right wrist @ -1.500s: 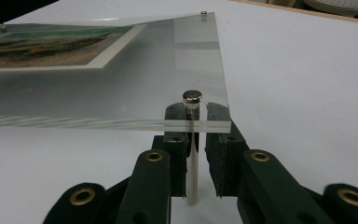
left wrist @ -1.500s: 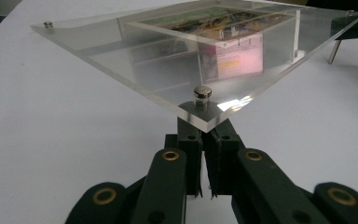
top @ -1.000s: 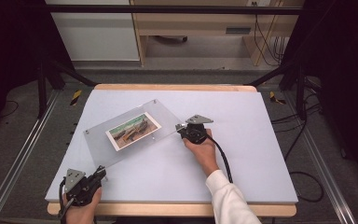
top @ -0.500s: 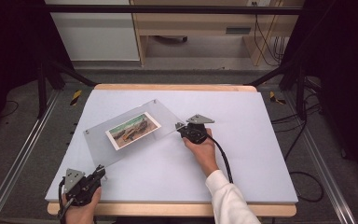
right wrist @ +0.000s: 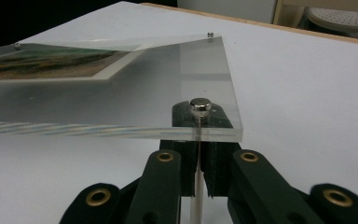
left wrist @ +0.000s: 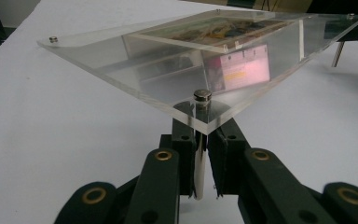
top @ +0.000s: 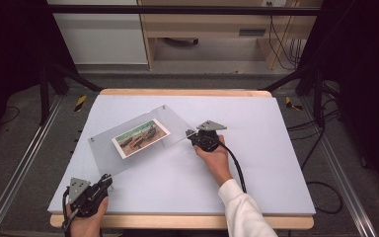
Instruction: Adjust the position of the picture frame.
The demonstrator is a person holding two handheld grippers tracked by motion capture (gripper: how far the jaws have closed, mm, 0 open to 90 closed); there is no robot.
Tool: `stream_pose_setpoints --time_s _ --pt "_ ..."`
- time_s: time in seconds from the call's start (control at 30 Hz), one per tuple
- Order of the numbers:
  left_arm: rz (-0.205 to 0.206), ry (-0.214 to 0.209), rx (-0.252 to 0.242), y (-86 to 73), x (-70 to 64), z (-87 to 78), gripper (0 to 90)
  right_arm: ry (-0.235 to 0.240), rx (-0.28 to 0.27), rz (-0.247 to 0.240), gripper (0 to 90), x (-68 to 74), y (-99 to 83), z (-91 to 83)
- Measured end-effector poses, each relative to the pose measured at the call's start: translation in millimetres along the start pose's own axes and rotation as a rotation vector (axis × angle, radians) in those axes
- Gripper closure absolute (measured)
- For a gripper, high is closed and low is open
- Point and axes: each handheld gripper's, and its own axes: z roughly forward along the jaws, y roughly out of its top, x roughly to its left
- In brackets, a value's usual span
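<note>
Clear acrylic photo frame [top: 135, 140] w/ landscape print inside sits raised off white table [top: 276, 148] near centre-left; held at 2 opposite corners; left gripper [top: 103, 181] clenched on metal standoff post [left wrist: 198, 154] under near-left corner, right gripper [top: 191, 134] clamped on post [right wrist: 196, 186] under right corner; jaws pinch the pins below the plate, prob. so acrylic face isn't touched & frame stays level; diagonal grip keeps the panel from swinging; far corner leg [left wrist: 337, 52] seen hanging free; looks like 2-handed lift/carry in progress.

High view downward, gripper views close, level
</note>
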Motion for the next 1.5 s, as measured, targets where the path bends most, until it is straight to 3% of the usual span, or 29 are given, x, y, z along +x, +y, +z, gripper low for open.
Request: stream_pose_setpoints --time_s 0.8,1.0,1.23,1.5 --pt "-0.028 -0.006 -0.003 -0.4 0.5 3.3 84.5 0.012 0.009 -0.001 84.2 -0.8 0.3 0.3" --pt "-0.029 -0.007 -0.003 -0.2 0.6 3.1 84.5 -0.004 0.007 0.017 73.6 -4.0 1.1 -1.1" --pt "-0.026 -0.01 -0.002 0.8 1.3 3.1 84.1 0.011 0.008 -0.008 84.7 -0.9 2.7 -0.6" --pt "-0.031 -0.01 -0.019 4.9 2.7 2.7 84.4 0.017 0.011 -0.032 85.2 -0.8 6.7 -1.6"
